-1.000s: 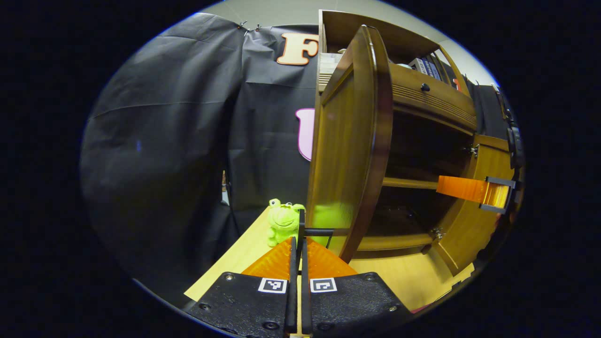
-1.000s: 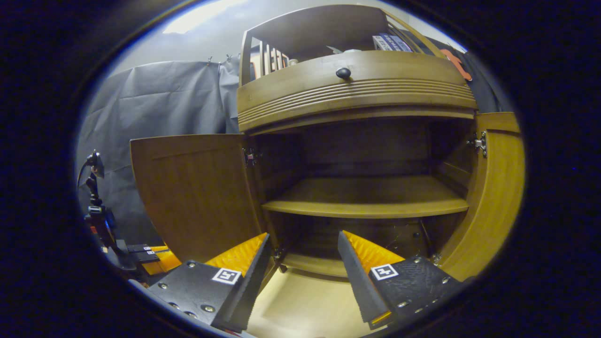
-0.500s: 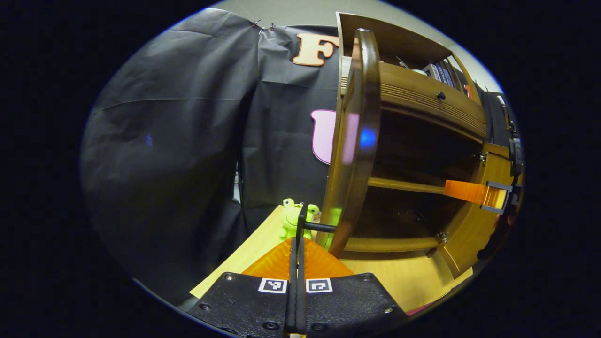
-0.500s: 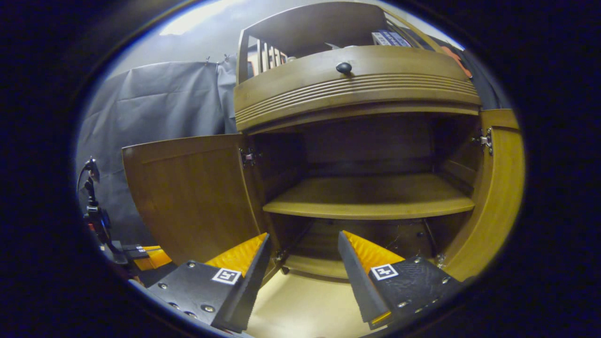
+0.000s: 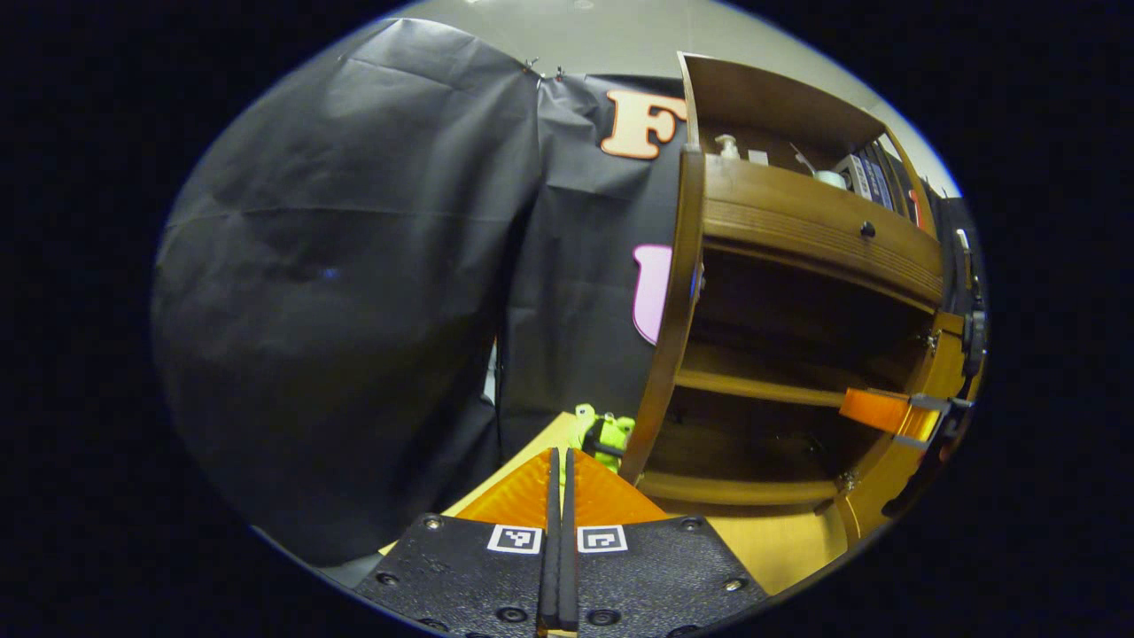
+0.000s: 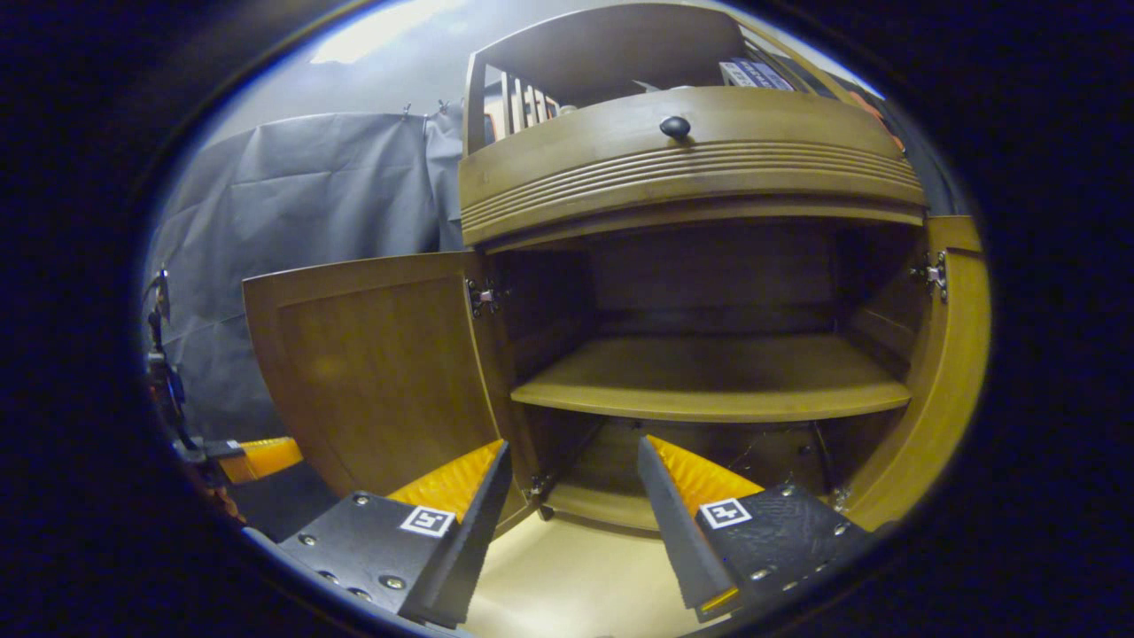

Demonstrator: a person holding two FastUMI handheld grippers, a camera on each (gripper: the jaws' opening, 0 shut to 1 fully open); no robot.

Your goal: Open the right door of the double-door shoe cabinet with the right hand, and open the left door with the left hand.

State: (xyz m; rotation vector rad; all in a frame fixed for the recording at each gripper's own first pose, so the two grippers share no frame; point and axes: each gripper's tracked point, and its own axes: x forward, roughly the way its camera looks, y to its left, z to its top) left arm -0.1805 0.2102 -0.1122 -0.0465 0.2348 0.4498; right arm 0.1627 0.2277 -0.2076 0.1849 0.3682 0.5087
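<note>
The wooden shoe cabinet [image 6: 691, 168] has both doors swung out. In the right gripper view the left door [image 6: 372, 363] stands wide, its inner face showing, and the right door [image 6: 943, 372] hangs out at the right edge. My right gripper [image 6: 574, 443] is open before the lower compartment with nothing between its fingers. In the left gripper view the left door [image 5: 669, 328] shows edge-on. My left gripper [image 5: 560, 454] is shut with nothing in it, just left of the door's dark handle [image 5: 595, 440]. The right gripper [image 5: 886, 409] reaches in by the right door.
A green frog toy [image 5: 613, 432] sits on the light wooden surface [image 5: 771, 545] behind the left door. A drawer with a dark knob [image 6: 675, 127] tops the opening, with books [image 5: 873, 173] above. An inner shelf [image 6: 718, 381] divides the cabinet.
The left door has swung further out, from half-turned to edge-on in the left gripper view. My left gripper's fingers have come off the handle and closed fully. The right gripper barely moved.
</note>
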